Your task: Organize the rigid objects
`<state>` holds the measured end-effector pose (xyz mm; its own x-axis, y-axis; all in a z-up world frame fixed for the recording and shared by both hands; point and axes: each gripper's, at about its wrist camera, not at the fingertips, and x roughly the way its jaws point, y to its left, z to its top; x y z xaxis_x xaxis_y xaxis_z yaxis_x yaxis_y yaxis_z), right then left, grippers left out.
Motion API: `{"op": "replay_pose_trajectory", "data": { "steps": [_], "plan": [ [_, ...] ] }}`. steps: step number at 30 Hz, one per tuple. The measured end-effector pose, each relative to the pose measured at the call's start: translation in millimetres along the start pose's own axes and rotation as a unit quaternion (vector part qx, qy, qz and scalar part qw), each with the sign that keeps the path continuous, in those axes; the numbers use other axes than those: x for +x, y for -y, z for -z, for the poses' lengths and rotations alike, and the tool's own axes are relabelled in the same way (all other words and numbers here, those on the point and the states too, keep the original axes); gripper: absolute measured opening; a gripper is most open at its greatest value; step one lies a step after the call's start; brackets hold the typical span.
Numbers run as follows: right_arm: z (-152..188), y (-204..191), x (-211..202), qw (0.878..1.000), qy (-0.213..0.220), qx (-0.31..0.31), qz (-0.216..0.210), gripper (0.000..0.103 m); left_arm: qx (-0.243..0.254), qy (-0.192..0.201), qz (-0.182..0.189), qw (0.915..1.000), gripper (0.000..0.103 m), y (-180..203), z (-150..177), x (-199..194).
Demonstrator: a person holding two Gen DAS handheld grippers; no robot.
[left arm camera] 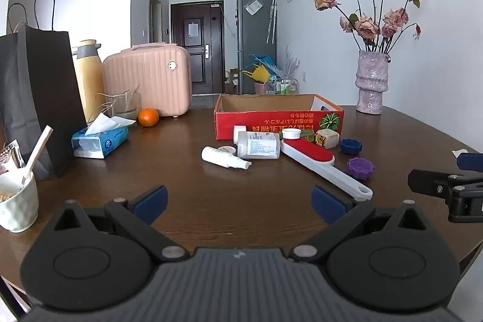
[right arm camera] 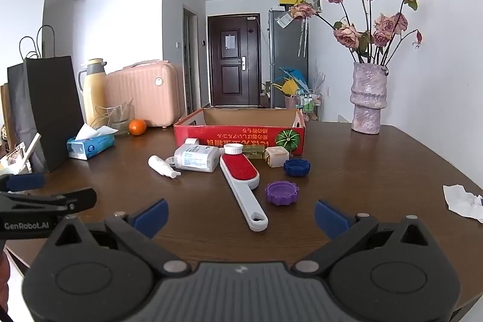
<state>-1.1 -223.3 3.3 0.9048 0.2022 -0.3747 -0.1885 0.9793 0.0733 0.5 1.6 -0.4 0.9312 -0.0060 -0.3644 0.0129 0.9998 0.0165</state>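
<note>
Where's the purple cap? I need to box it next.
In the right wrist view the purple cap lies right of the lint brush handle, nearer than the blue cap.

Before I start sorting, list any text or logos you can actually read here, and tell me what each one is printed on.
"GenRobot.AI": white lettering on the side of the left claw, seen in the right wrist view.
Red cardboard box: yellow print runs upside down along the front wall, too blurred to read.
Large white bottle: label text too small to read.
Small white bottle: print illegible.
Tissue pack: round logo, unreadable.
</note>
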Motion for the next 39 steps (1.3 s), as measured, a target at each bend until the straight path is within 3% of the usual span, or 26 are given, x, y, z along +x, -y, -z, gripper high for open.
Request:
{"op": "replay_pose_trajectory", "data": {
  "steps": [39],
  "plan": [
    [-3,0,-7,1.000,0.003,-0.004,0.003,0.103,0.005,0.002,-0.002,1.0000,0.103,3,-1,-5]
  ]
}}
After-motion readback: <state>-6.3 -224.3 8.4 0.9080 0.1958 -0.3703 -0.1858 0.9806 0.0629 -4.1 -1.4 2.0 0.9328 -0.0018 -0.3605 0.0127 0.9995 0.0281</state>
